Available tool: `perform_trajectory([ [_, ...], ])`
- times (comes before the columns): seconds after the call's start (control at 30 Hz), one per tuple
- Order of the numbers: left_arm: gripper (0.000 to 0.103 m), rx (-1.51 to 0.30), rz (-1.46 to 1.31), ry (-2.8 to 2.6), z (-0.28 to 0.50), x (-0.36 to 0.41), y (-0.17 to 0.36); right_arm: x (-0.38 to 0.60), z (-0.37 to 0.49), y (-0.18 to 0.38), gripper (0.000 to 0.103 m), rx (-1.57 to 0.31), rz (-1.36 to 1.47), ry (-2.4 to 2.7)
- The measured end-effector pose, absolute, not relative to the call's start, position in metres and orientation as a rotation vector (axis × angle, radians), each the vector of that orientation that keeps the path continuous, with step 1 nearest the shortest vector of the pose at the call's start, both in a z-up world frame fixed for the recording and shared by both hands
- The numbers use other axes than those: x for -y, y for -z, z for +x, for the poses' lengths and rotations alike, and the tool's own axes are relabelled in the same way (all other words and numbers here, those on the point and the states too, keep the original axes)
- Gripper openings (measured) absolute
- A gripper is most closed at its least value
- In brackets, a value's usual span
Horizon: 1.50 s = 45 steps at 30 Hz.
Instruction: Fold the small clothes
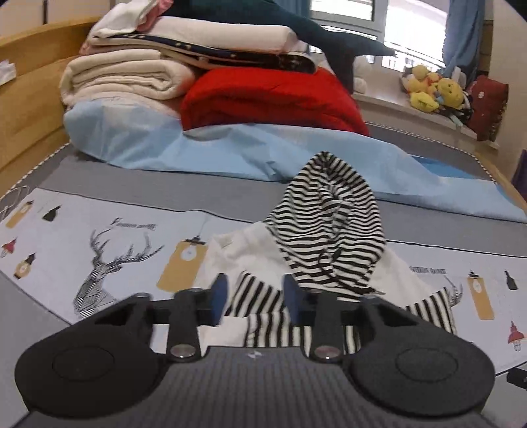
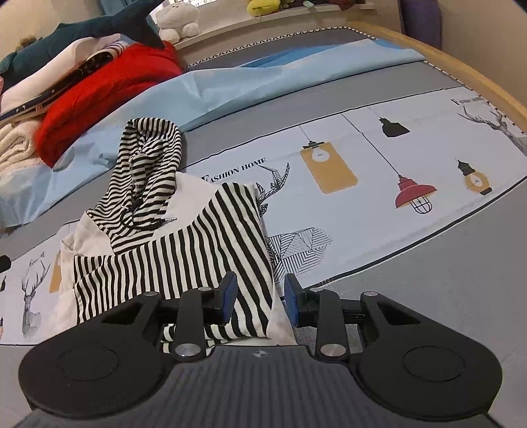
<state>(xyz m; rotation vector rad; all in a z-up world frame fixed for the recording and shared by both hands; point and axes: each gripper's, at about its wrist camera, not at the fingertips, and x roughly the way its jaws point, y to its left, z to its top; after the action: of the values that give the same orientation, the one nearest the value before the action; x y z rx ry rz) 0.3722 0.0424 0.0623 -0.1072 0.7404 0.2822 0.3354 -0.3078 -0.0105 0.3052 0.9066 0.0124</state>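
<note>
A small hooded top [image 1: 290,256], white in the body with black-and-white striped hood and sleeves, lies on the printed bed cover [image 1: 108,237], roughly in the middle of the bed. Its long axis runs from the near edge toward the heaped bedding, with the striped hood [image 1: 329,210] at the far end, standing up in a loose, crumpled peak just short of the pale blue sheet [image 1: 204,151]. A dark drawstring [image 2: 145,224] trails out of the hood opening. One striped sleeve [image 2: 210,250] is folded across the white body and runs toward the right gripper.

The left gripper [image 1: 255,301] hovers above the near striped part of the top; its blue pads stand apart, with cloth visible below the gap, and neither pad appears to press on the fabric. The right gripper [image 2: 260,299] has striped sleeve cloth and a white fold between its blue pads, but a gap shows beside one pad, so I cannot tell whether it truly pinches the fabric.

To the right of the top, in the right wrist view, the cover with its lamp and deer prints lies flat and open out to the wooden bed frame [image 2: 461,62]. Beyond the blue sheet sit a red quilt [image 1: 273,98], stacked cream blankets [image 1: 125,82] and a dark plush shark [image 1: 296,29]. Yellow soft toys [image 1: 431,89] sit on the window ledge.
</note>
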Motion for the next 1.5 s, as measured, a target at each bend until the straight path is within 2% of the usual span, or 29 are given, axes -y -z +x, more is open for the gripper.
perform_trajectory([
  [0.03,0.023,-0.747,-0.110,-0.268,0.378,-0.041,-0.062,0.309,0.336,0.011,0.033,-0.906,0.311,-0.011],
  [0.07,0.020,-0.753,-0.112,-0.255,0.385,-0.041,-0.062,0.311,0.337,0.011,0.033,-0.907,0.316,-0.008],
  [0.2,0.017,-0.793,-0.141,-0.199,0.431,-0.044,-0.058,0.316,0.339,0.015,0.033,-0.913,0.332,0.007],
  [0.4,0.017,-0.816,-0.031,-0.119,0.528,-0.043,-0.033,0.311,0.344,0.023,0.033,-0.931,0.326,0.011],
  [0.8,0.018,-0.744,0.106,-0.144,0.718,-0.065,0.055,0.311,0.359,0.052,0.033,-0.982,0.242,0.057],
  [0.87,0.021,-0.736,0.125,-0.164,0.743,-0.066,0.065,0.317,0.361,0.056,0.033,-0.983,0.235,0.080],
  [0.9,0.026,-0.735,0.127,-0.173,0.756,-0.066,0.071,0.319,0.362,0.058,0.033,-0.986,0.223,0.092],
  [1.0,0.050,-0.741,0.140,-0.178,0.781,-0.063,0.083,0.325,0.365,0.064,0.033,-0.999,0.161,0.126],
  [1.03,0.054,-0.741,0.166,-0.186,0.788,-0.061,0.089,0.327,0.365,0.066,0.033,-1.007,0.136,0.138],
  [1.17,0.054,-0.756,0.211,-0.192,0.806,-0.059,0.106,0.330,0.368,0.079,0.033,-1.051,0.066,0.170],
  [1.2,0.041,-0.757,0.218,-0.185,0.808,-0.060,0.108,0.329,0.368,0.081,0.033,-1.057,0.049,0.172],
  [1.23,0.007,-0.764,0.226,-0.168,0.809,-0.060,0.110,0.327,0.369,0.082,0.033,-1.059,0.031,0.172],
  [1.3,0.000,-0.774,0.224,-0.147,0.804,-0.061,0.109,0.324,0.369,0.083,0.033,-1.061,0.009,0.169],
  [1.5,0.000,-0.673,0.241,-0.051,0.731,-0.048,0.072,0.318,0.371,0.075,0.033,-1.051,0.031,0.157],
])
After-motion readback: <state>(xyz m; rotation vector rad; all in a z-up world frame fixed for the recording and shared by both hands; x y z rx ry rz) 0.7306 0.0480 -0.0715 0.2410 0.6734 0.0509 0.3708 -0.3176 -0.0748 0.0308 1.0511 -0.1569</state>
